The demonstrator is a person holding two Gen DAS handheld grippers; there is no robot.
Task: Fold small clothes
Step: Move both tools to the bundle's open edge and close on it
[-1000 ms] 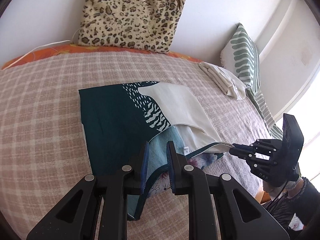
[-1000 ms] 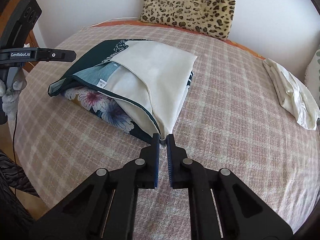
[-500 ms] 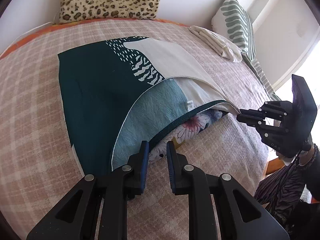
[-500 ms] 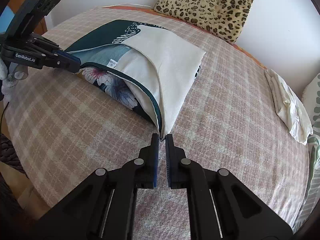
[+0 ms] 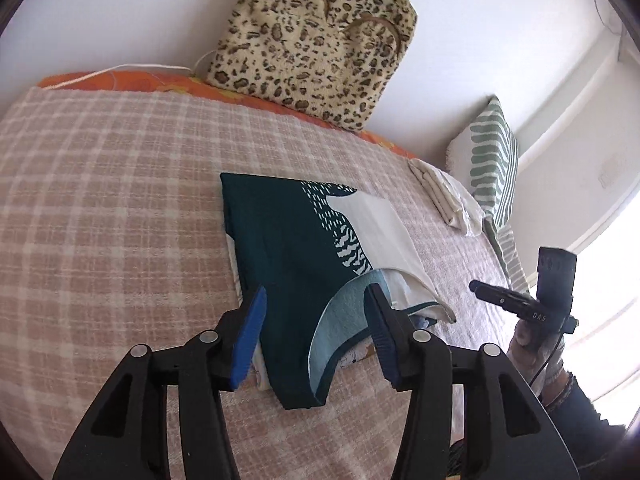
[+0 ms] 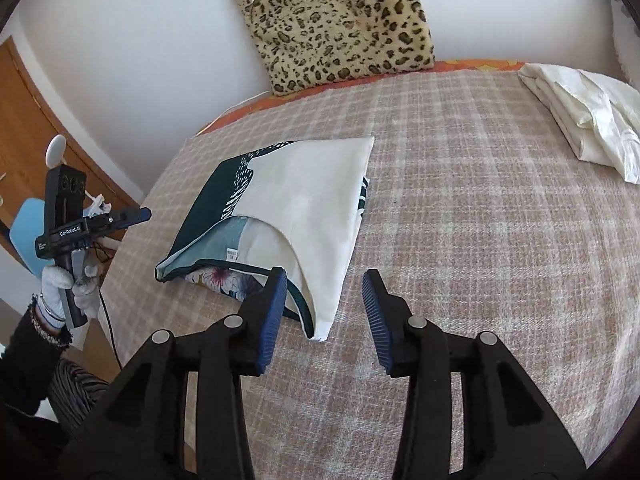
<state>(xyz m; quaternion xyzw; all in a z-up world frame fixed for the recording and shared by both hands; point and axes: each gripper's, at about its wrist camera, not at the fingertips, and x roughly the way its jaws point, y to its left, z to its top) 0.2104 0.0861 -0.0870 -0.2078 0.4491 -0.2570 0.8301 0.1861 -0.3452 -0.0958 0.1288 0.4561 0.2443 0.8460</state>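
A folded garment (image 5: pixel 304 264), dark teal and cream with a floral layer underneath, lies flat on the checked blanket (image 5: pixel 112 208). It also shows in the right wrist view (image 6: pixel 296 208). My left gripper (image 5: pixel 316 312) is open and empty, held just above the garment's near edge. My right gripper (image 6: pixel 324 300) is open and empty, with the garment's cream corner (image 6: pixel 320 332) lying between its jaws. Each gripper shows in the other's view: the right one (image 5: pixel 516 304) and the left one (image 6: pixel 100 220), both clear of the cloth.
A folded cream cloth (image 6: pixel 588 120) lies at the far right of the bed. A leopard-print bag (image 5: pixel 312 48) leans on the wall. A green striped pillow (image 5: pixel 492 168) stands in the corner. A wooden door (image 6: pixel 24 128) is at the left.
Both grippers have opened and let go of the garment's corners. The garment now lies folded on the blanket, and both grippers have drawn back from it.
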